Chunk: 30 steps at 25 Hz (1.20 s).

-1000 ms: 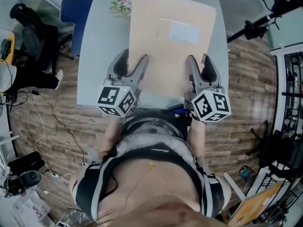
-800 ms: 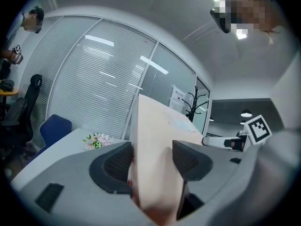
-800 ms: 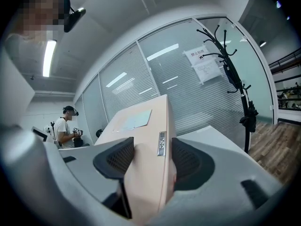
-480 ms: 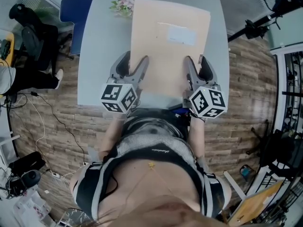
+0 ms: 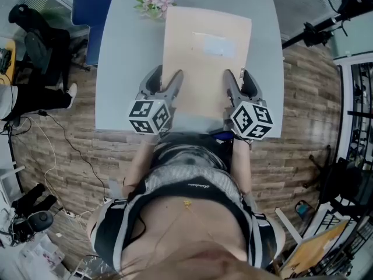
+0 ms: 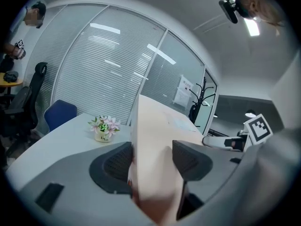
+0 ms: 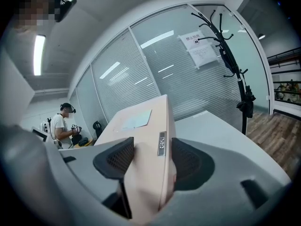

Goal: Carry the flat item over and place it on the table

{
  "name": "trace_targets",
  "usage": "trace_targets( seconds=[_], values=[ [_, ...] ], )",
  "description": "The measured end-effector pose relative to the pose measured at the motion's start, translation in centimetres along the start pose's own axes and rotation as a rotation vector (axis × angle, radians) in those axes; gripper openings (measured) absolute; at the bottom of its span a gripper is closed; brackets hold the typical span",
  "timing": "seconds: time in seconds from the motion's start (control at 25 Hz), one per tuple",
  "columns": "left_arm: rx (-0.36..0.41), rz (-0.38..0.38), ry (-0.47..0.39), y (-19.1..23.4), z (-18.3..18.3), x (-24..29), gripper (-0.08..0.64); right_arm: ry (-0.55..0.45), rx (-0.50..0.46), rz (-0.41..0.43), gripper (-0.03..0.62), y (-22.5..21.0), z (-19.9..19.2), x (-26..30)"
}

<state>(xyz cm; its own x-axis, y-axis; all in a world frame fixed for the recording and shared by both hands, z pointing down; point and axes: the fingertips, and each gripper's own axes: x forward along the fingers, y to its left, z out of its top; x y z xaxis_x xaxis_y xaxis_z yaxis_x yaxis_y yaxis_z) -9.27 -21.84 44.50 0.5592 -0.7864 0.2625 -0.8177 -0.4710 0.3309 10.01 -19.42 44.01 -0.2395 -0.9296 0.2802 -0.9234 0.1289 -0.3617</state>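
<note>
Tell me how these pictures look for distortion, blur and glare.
Head view: evenly lit, sharp, mildly stretched at the edges. Left gripper view: strongly curved with dark corners; the flat box blurs close inside the left claw; a ceiling light blows out upper right. Right gripper view: same curve and dark corners; the box blurs near the right claw; a ceiling strip glares at left.

We find this to be an office: glazed partitions (image 7: 141, 69) with slatted blinds, a posted notice (image 7: 200, 51), a coat stand (image 7: 235, 74), a grey table (image 5: 122, 69), a blue chair (image 5: 90, 10) and a black swivel chair (image 6: 28, 98).
</note>
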Motion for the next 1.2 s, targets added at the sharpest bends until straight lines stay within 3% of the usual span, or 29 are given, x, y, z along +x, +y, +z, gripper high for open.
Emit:
trace_targets(
  seconds=[1.2],
  values=[
    [-0.075, 0.059, 0.196, 4.7, -8.1, 3.9, 0.264, 0.196, 0.059, -0.053, 0.245, -3.6, -8.7, 5.3]
  ],
)
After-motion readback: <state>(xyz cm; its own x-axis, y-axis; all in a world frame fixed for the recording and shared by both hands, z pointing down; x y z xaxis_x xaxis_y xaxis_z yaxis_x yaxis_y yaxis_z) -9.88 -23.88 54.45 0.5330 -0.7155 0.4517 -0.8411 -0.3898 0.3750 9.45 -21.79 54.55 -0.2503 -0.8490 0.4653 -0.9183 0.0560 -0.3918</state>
